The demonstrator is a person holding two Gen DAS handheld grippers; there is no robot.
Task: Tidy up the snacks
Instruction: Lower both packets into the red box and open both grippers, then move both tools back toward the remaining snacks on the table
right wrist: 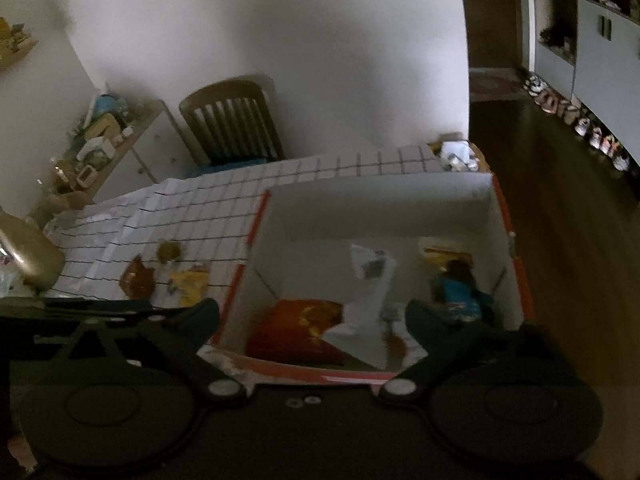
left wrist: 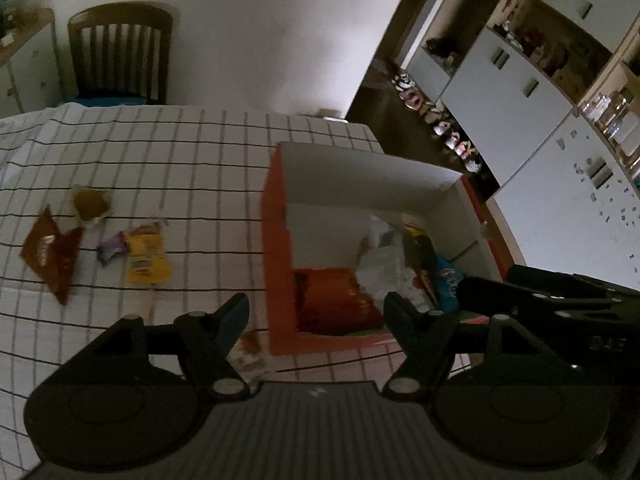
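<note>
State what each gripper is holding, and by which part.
Nothing. Left gripper and right gripper are both open and empty above the box.

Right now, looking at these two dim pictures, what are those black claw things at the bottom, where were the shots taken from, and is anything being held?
Each black claw is a hand-held tool with its own camera looking along its fingers. One picture comes from the left tool, the other from the right tool. Both are open and hold nothing. They hang over an orange box with snack packs inside, among them a red bag. On the checked tablecloth beside it lie a yellow packet and a brown wrapper.
</note>
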